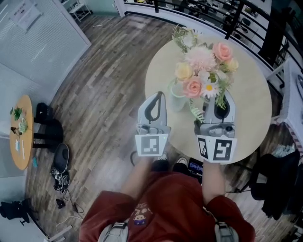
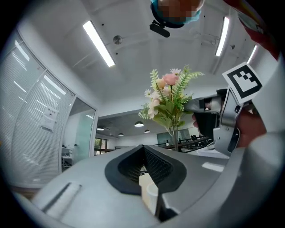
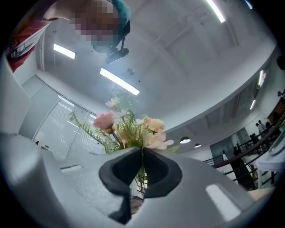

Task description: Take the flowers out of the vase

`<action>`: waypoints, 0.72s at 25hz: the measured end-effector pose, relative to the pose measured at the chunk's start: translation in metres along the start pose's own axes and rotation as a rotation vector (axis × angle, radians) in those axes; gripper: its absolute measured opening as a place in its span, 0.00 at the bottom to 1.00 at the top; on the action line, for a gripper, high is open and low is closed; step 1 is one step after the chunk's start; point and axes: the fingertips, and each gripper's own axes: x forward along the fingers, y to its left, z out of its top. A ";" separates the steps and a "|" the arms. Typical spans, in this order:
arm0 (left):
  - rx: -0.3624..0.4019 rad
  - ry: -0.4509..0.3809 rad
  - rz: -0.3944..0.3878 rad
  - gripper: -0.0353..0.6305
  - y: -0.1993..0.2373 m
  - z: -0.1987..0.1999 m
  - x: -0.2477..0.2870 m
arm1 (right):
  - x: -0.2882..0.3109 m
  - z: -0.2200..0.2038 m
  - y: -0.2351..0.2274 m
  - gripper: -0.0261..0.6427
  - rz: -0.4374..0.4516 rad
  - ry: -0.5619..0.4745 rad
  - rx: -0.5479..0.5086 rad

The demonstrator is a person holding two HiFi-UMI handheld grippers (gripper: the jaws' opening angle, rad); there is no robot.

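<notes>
A bunch of pink, cream and white flowers (image 1: 203, 71) with green sprigs hangs above the round beige table (image 1: 251, 94). My right gripper (image 1: 217, 98) is shut on the stems just below the blooms; in the right gripper view the stems run down between its pads, with the flowers (image 3: 133, 129) above the right gripper (image 3: 142, 149). The pale vase (image 1: 177, 100) stands beside the tip of my left gripper (image 1: 159, 94). The left gripper (image 2: 143, 147) has its pads together, and the vase (image 2: 151, 196) rim shows through the gap below them. The flowers (image 2: 167, 98) rise ahead of it.
A black railing (image 1: 213, 9) runs behind the table. A small wooden side table (image 1: 21, 132) with a plant stands far left, with dark bags and a round device (image 1: 61, 158) on the wood floor. A dark bag (image 1: 274, 184) sits at the right.
</notes>
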 end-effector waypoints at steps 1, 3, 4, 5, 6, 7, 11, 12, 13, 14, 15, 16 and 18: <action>-0.001 -0.005 -0.015 0.06 -0.005 0.001 0.003 | -0.003 0.003 -0.005 0.06 -0.014 -0.003 -0.007; -0.003 -0.008 -0.047 0.06 -0.017 0.001 0.009 | -0.009 0.008 -0.018 0.06 -0.043 -0.006 -0.021; -0.007 -0.008 -0.065 0.06 -0.025 0.000 0.012 | -0.013 0.010 -0.024 0.06 -0.057 -0.005 -0.031; -0.017 -0.009 -0.081 0.06 -0.033 0.000 0.014 | -0.018 0.012 -0.031 0.06 -0.071 -0.001 -0.045; -0.028 -0.010 -0.097 0.06 -0.040 0.001 0.017 | -0.022 0.013 -0.037 0.06 -0.084 0.004 -0.062; -0.038 -0.011 -0.113 0.06 -0.048 0.001 0.019 | -0.027 0.013 -0.042 0.06 -0.098 0.011 -0.079; -0.049 -0.018 -0.177 0.06 -0.076 0.000 0.025 | -0.048 0.010 -0.065 0.06 -0.156 0.044 -0.114; -0.048 -0.018 -0.193 0.06 -0.083 0.000 0.027 | -0.053 0.008 -0.072 0.06 -0.172 0.053 -0.115; -0.049 -0.018 -0.208 0.06 -0.090 -0.001 0.028 | -0.059 0.006 -0.079 0.06 -0.187 0.061 -0.116; -0.052 -0.017 -0.223 0.06 -0.098 -0.002 0.030 | -0.065 0.004 -0.086 0.06 -0.202 0.070 -0.119; -0.055 -0.016 -0.238 0.06 -0.105 -0.003 0.031 | -0.071 0.003 -0.093 0.06 -0.217 0.080 -0.125; -0.057 -0.014 -0.254 0.06 -0.114 -0.004 0.032 | -0.078 0.001 -0.099 0.06 -0.231 0.091 -0.132; -0.063 -0.010 -0.286 0.06 -0.130 -0.005 0.034 | -0.091 -0.002 -0.111 0.06 -0.260 0.111 -0.145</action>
